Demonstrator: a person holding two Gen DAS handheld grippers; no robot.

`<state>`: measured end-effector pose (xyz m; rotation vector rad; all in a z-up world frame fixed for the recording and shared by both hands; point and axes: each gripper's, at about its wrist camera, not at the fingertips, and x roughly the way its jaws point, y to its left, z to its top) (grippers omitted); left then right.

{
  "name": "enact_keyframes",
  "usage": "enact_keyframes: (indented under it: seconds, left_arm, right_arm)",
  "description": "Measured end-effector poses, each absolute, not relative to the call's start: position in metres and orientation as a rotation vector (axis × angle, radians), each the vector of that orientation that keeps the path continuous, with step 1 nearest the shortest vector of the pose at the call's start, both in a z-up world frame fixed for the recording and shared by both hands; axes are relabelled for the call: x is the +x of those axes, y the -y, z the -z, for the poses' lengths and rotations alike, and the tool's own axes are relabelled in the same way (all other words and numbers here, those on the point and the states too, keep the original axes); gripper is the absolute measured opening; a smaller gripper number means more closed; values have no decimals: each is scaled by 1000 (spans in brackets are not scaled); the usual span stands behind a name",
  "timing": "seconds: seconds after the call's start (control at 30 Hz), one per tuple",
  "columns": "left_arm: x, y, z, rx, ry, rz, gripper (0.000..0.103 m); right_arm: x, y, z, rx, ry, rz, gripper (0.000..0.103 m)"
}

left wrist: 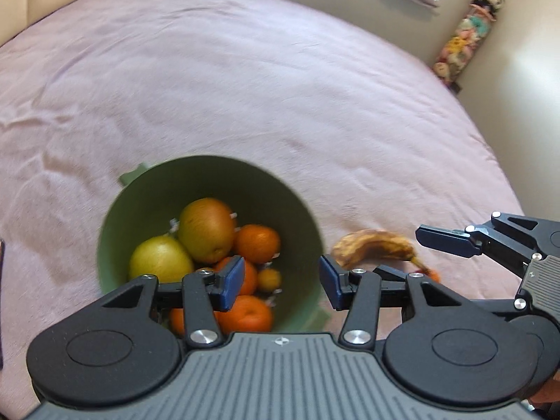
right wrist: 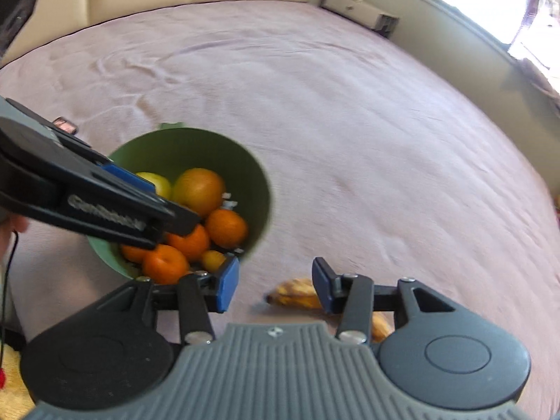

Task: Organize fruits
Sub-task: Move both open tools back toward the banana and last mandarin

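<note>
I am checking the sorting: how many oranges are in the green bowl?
4, all in the green bowl: one orange at the right, one central, two nearest. Others may hide underneath.

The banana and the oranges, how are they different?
The banana lies outside on the pink bedspread; the oranges sit inside the green bowl. The banana is long, curved and brown-spotted; the oranges are round and bright. Neither is held by a gripper.

A matt, smooth green plastic bucket (left wrist: 210, 178) stands on a soft, slightly wrinkled pale pink cloth bedspread (left wrist: 245, 87). The round oranges (left wrist: 257, 243) inside have a dimpled, faintly glossy peel, while the brown-spotted yellow banana (left wrist: 376, 246) looks dull. Both grippers are matt black plastic with blue rubbery-looking pads (left wrist: 232, 281) and shiny metal pins (left wrist: 354, 336).
</note>
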<state>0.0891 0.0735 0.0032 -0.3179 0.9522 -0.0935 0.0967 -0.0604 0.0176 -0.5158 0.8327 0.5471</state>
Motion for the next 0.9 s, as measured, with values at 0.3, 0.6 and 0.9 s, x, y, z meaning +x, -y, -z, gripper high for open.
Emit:
enact_keyframes:
  seconds: [0.3, 0.6, 0.9]
  left_arm:
    - [84, -29, 0, -232, -913, 209, 58]
    - [82, 9, 11, -184, -904, 275, 58]
    - [84, 28, 29, -151, -917, 317, 58]
  right_arm:
    - [90, 123, -14, -368, -855, -351, 52]
    - [88, 173, 9, -276, -907, -248, 52]
    - [96, 188, 26, -235, -944, -224, 52]
